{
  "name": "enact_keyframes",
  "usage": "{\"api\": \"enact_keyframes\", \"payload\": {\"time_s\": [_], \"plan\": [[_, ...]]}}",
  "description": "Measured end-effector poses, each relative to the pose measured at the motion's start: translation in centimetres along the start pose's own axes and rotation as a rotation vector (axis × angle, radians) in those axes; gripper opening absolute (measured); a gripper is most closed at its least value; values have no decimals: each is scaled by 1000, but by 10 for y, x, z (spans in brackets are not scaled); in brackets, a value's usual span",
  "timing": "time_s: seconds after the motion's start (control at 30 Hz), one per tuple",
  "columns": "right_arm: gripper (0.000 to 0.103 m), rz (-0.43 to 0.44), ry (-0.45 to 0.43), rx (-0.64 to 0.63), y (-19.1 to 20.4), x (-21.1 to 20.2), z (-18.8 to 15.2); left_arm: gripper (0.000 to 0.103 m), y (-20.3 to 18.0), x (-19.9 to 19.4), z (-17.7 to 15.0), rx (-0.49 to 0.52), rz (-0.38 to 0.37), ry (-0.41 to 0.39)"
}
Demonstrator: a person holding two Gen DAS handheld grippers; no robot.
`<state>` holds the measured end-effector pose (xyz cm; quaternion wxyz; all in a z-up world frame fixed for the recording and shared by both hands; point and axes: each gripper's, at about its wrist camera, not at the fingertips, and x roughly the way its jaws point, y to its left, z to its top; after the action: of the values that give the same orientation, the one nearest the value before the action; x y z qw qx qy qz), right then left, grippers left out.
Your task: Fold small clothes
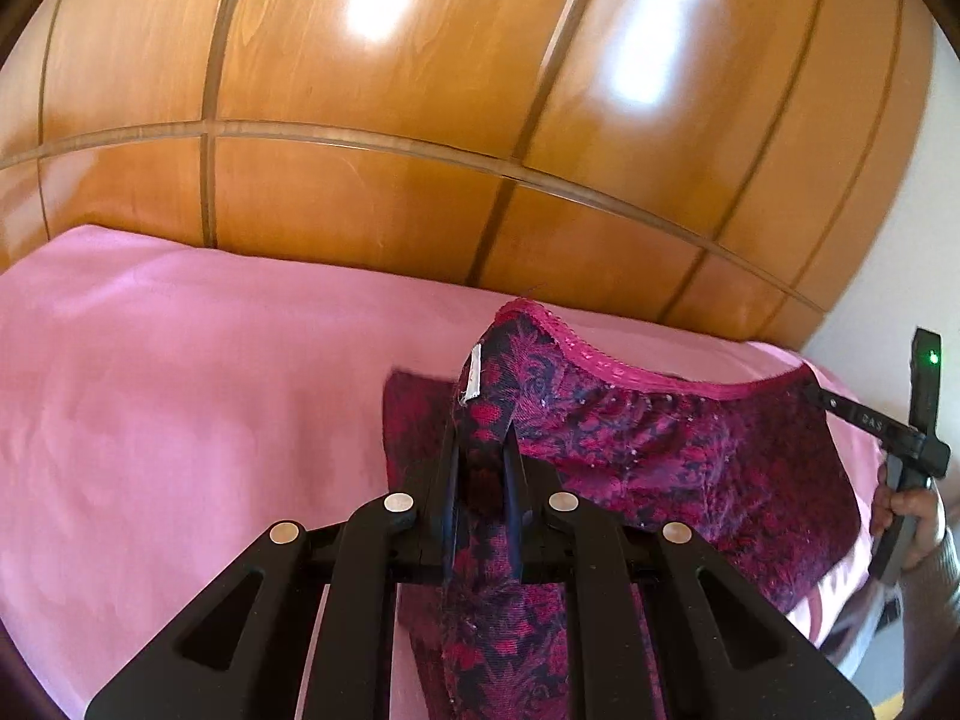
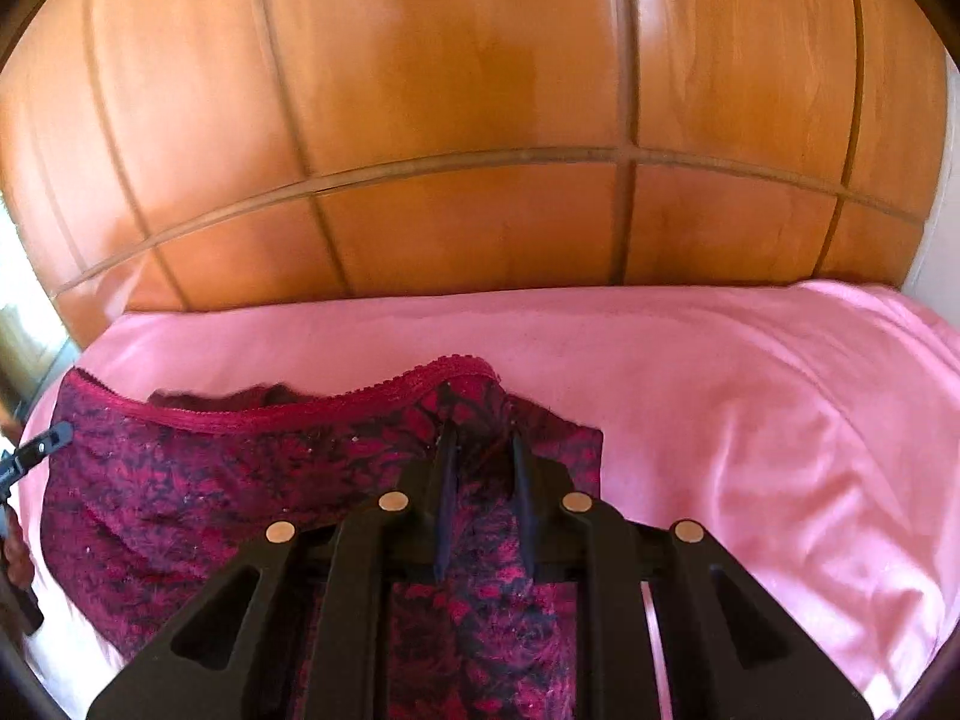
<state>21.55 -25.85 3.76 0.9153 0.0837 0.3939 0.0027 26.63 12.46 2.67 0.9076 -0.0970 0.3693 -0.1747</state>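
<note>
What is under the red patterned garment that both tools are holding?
Under the garment lies a pink sheet, visible all around it. The left tool and right tool pinch its waistband. What the cloth covers directly cannot be seen.

You have one patterned garment (image 1: 648, 450), one pink sheet (image 1: 180, 390), two grippers, and apparently one wooden panelled wardrobe (image 1: 420, 120).

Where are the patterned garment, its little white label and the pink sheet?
patterned garment (image 2: 180, 480): right wrist view, on its flat front panel.
white label (image 1: 473, 375): left wrist view, on the tag's middle.
pink sheet (image 1: 180, 390): left wrist view, on a bare stretch.
</note>
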Motion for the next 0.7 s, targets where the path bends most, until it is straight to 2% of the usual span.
{"api": "enact_keyframes", "payload": {"time_s": [0.27,0.33,0.5,0.57,0.7], "plan": [[16,-96,39,62,-15,67,27,11,14,68,24,-50,91,64],[16,-145,61,40,-15,88,29,11,19,87,27,-64,115,95],[15,-194,160,56,-29,134,24,11,39,134,20,-120,162,211],[17,-204,203,64,-36,152,20,11,40,141,19,-109,174,218],[21,-214,226,44,-35,156,22,17,38,136,20,-102,187,227]]}}
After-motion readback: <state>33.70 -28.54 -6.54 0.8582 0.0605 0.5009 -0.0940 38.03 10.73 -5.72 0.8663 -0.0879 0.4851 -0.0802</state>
